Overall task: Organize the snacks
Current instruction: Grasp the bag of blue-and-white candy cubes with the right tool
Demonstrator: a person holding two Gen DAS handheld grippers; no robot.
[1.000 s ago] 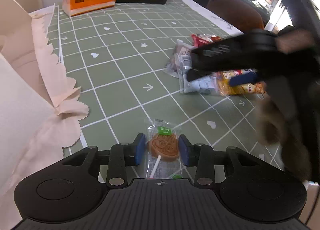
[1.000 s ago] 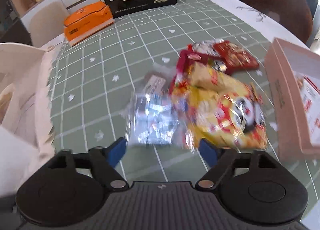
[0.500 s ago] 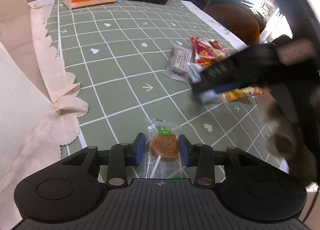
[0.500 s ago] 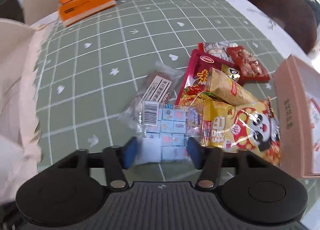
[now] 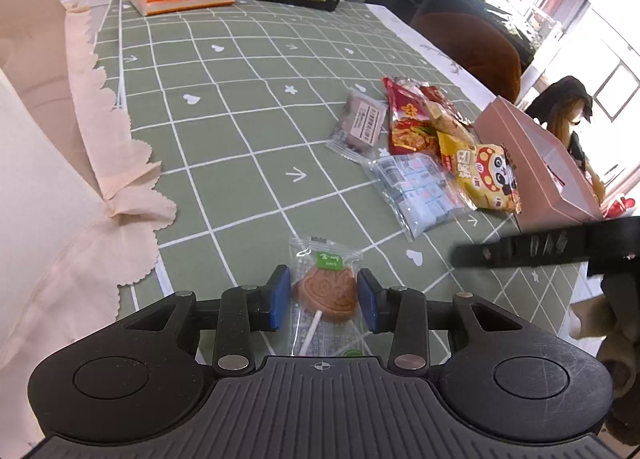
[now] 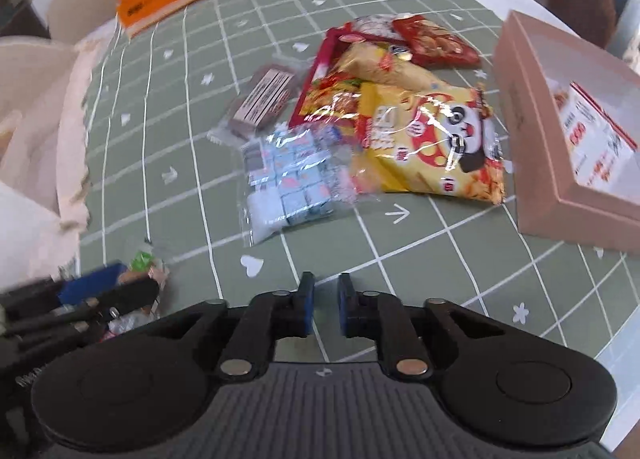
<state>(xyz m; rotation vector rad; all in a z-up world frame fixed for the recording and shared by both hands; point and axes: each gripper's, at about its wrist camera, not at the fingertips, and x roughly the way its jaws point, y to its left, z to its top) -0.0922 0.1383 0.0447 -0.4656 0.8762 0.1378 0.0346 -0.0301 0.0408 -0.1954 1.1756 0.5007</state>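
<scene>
A: What does the left gripper [image 5: 324,295] hold?

B: A wrapped lollipop [image 5: 329,291], clamped between its blue pads over the green cloth [image 5: 240,131].

A: And the right gripper [image 6: 323,301]?

B: Its jaws are closing with a narrow gap, nothing between them. The clear bag [image 6: 292,183] lies on the cloth at its 12 o'clock, apart from it.

A: The other snacks?

B: The panda bag [image 6: 432,139] touches the clear bag at 3 o'clock; the pink box [image 6: 532,131] is further right.
</scene>
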